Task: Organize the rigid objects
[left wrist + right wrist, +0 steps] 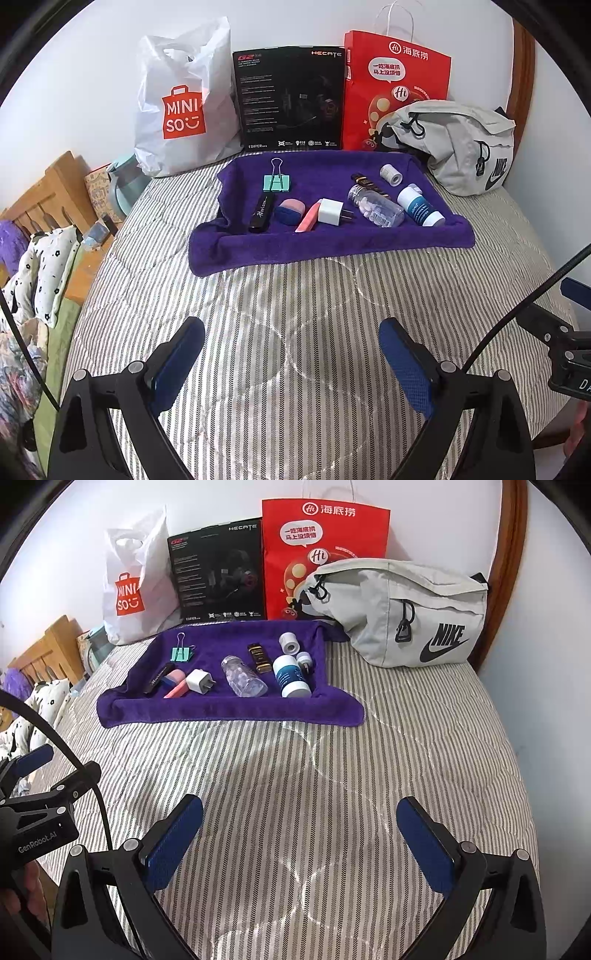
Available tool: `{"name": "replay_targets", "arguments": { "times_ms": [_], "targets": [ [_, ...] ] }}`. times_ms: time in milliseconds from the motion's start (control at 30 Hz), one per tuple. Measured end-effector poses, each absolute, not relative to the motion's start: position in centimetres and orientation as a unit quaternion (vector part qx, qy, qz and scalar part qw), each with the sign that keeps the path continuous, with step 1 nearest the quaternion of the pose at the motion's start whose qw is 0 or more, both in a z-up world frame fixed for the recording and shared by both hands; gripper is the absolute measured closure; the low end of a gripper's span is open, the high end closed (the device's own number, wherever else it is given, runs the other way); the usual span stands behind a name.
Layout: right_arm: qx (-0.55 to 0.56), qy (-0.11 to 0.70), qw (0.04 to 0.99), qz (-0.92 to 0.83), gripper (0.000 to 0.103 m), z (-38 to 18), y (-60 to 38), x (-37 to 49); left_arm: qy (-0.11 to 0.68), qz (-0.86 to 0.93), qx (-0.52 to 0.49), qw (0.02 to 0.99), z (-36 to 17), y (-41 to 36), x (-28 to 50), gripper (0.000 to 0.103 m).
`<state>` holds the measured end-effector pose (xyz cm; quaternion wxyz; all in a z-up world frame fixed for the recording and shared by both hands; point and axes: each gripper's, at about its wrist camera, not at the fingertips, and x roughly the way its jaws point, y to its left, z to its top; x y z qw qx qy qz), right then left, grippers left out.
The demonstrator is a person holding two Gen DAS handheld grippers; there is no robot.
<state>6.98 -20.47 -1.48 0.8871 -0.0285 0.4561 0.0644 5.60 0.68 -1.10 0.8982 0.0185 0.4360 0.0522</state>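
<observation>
- My left gripper [291, 354] hangs over the bare striped quilt [295, 295] near the bed's front edge, its blue-padded jaws spread wide with nothing between them.
- My right gripper [299, 834] sits beside it over the same quilt, jaws just as wide apart and empty.
- The small items all lie on a purple towel [258, 251] spread toward the far edge of the bed.
- At the towel's far left I see a mint-green binder clip [277, 181] with its wire handles raised.
- Along the towel's middle, left to right: a flat black case with script lettering [262, 213], a pink-and-blue eraser [291, 210], a pink stick [308, 218] touching a white plug adapter [331, 211], a clear plastic bottle of white tablets [376, 206] on its side, and a white bottle with a blue label [421, 207], also lying down.
- Near the far right corner lie a small dark tube with gold print [367, 183] and a white tape roll [390, 172].
- Behind the towel, against the wall: a white plastic shopping bag [184, 99], a black headset box [291, 99], a red paper bag [395, 81] and a grey waist bag [461, 147].
</observation>
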Motion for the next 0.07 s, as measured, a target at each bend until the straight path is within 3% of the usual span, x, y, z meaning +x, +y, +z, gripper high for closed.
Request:
{"name": "replay_targets", "arguments": {
  "times_ms": [67],
  "targets": [
    [-0.030, 0.455, 0.888, 0.065, 0.000, -1.43, -20.50, 6.91, 0.434, 0.049, 0.018, 0.900, -1.16, 0.74, 5.52, 0.008]
  ]
}}
